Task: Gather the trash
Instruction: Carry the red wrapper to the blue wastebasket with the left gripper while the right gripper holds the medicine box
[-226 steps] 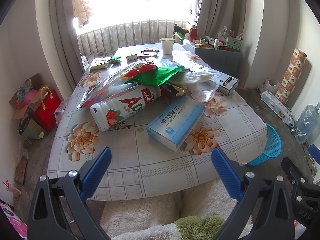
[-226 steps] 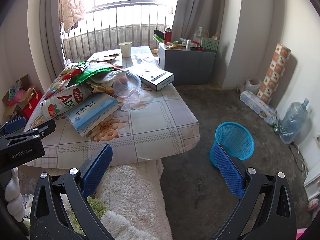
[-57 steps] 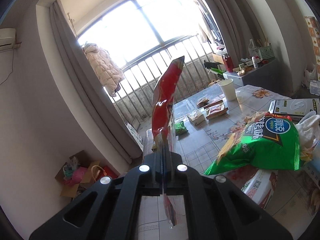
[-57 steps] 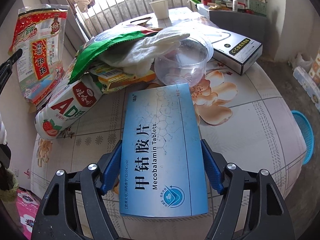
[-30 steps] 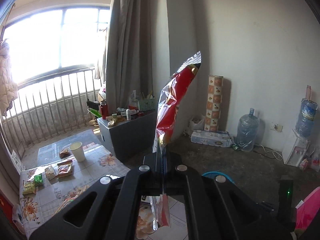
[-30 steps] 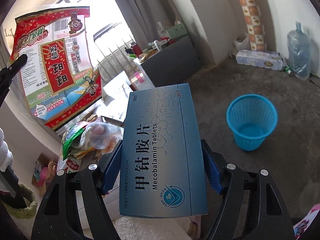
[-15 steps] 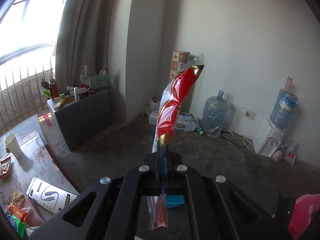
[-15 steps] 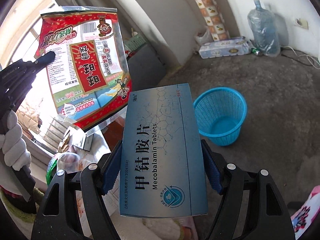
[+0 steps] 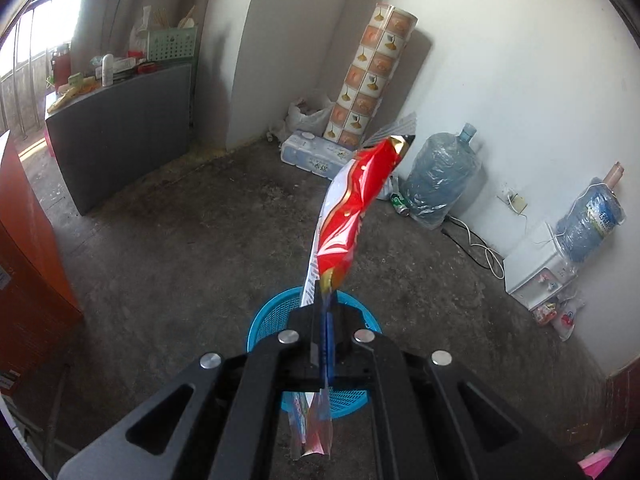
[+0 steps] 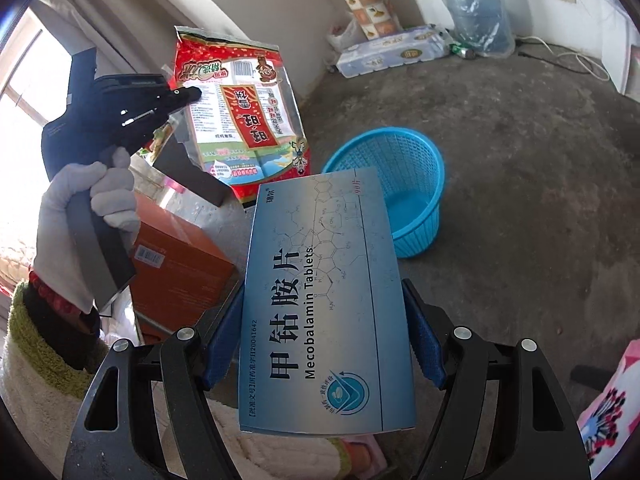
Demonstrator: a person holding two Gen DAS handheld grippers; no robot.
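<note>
My left gripper (image 9: 323,322) is shut on a red snack bag (image 9: 352,216), seen edge-on, held in the air above the blue mesh basket (image 9: 272,316) on the floor. In the right wrist view the same left gripper (image 10: 188,94) holds the snack bag (image 10: 244,120) to the left of the basket (image 10: 404,168). My right gripper (image 10: 324,340) is shut on a blue Mecobalamin tablet box (image 10: 320,304), held flat in the air on the near side of the basket. The basket looks empty inside.
An orange box (image 10: 176,268) stands at the left. A grey cabinet (image 9: 120,128), a patterned roll (image 9: 368,76), a tissue pack (image 9: 312,156), water jugs (image 9: 444,176) and a white dispenser (image 9: 540,268) line the walls. A cable (image 9: 476,244) lies on the concrete floor.
Both grippers have swung away from the table toward the floor. The blue basket now sits right under the left gripper and closer in the right wrist view.
</note>
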